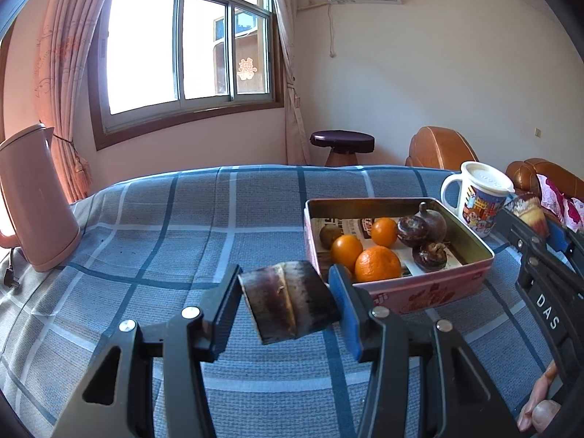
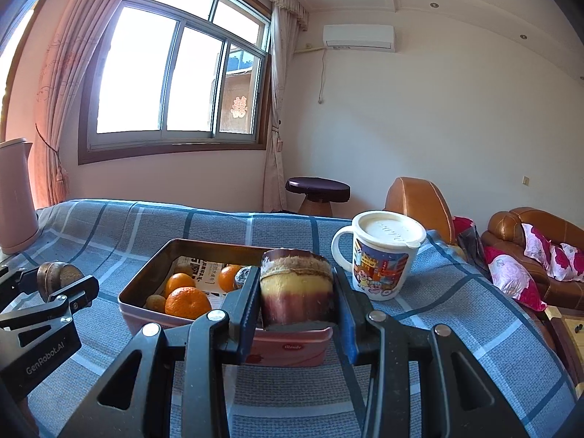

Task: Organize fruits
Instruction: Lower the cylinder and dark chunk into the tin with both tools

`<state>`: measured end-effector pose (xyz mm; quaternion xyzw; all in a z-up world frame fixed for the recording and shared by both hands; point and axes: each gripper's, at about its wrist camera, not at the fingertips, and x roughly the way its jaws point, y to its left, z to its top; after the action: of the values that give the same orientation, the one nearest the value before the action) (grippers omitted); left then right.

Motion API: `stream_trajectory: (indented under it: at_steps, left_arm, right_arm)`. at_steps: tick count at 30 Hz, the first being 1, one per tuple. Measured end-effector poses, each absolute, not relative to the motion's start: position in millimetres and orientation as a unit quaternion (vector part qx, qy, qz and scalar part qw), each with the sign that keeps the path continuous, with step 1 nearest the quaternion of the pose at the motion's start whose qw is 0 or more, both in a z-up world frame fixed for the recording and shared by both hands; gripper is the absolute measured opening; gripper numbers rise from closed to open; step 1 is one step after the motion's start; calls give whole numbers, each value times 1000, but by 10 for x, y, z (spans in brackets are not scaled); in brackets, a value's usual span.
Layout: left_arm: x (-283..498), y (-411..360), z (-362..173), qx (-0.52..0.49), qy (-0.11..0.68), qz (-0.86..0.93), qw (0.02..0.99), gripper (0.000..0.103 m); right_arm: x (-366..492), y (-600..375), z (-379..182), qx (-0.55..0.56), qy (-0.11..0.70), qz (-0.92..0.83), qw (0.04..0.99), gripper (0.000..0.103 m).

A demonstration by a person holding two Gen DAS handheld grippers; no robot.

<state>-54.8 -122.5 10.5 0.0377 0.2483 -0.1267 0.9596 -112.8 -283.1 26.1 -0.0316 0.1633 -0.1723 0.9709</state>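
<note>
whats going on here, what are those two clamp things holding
A person is sorting fruit with a handheld gripper in each hand. The left gripper is shut on a dark sugarcane piece, and the right gripper is shut on a yellow and purple sugarcane piece. Both hang over the blue checked cloth near the pink tin of oranges and mangosteens.

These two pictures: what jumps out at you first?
Each gripper clamps a stubby purple cane piece: the left gripper holds its dark piece above the blue checked cloth, the right gripper a yellow-topped piece. Beyond sits a pink tin of bright oranges, with a lidded cartoon mug beside it.
</note>
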Motion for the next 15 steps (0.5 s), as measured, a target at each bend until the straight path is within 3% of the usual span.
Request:
stream_trajectory:
  at_steps: [15]
  left_arm:
    - [-323, -1853, 264, 47, 244, -192, 950, 51]
  right_arm:
    - [-987, -3286, 271, -11, 193, -210, 958, 40]
